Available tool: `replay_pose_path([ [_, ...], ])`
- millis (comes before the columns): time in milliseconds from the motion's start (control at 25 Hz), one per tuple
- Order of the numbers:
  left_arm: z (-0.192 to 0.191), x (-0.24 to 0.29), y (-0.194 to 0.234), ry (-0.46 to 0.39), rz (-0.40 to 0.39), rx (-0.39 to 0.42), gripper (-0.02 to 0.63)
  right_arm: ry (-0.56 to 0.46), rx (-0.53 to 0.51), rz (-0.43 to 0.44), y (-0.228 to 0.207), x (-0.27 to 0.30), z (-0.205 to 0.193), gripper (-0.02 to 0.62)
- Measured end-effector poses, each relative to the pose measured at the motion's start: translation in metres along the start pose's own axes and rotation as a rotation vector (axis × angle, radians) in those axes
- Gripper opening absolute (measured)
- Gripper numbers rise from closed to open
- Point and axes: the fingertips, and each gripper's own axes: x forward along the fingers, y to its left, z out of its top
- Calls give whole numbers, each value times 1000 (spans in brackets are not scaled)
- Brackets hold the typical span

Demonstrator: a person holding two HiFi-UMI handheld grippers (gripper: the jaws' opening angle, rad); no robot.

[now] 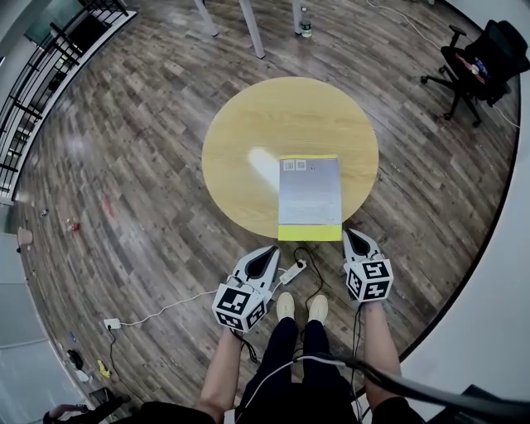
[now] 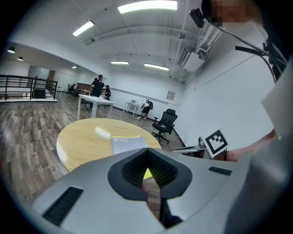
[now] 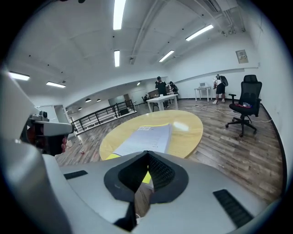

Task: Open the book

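Pale yellow wood forms the round table, which is set on a floor of grey-brown planks in a large open room with white walls and strip lights. A black railing is seen along the room's left side in the head view. The book is laid closed on the table's near right part, grey cover up, with yellow showing at its far and near edges. Its near end reaches the table's rim.

Both grippers are held low in front of the person, pointed forward and somewhat down, neither touching the book. The left gripper is held over the floor, off the book's near left corner. Its jaws are brought together at the tips with nothing between them. The right gripper is held just beside the book's near right corner, its jaws likewise closed and empty.

A white power strip with its cable is laid on the floor between the grippers, near the person's shoes. A black office chair is stood well apart at the far right. A bottle is set on the floor beyond the table. People are seen far off by white desks.
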Motion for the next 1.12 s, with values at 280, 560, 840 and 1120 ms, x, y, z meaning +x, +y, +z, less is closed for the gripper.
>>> replay_pose_path([
  [280, -5, -4, 4, 2, 7, -8, -2, 15, 53, -2, -6, 4, -9, 3],
  [560, -4, -5, 4, 1, 11, -7, -2, 30, 36, 11, -3, 3, -13, 3],
  [840, -4, -8, 5, 3, 14, -9, -2, 29, 16, -38, -6, 0, -17, 3],
  [1120, -6, -10, 10, 5, 21, -17, -2, 81, 44, -19, -5, 2, -38, 178],
])
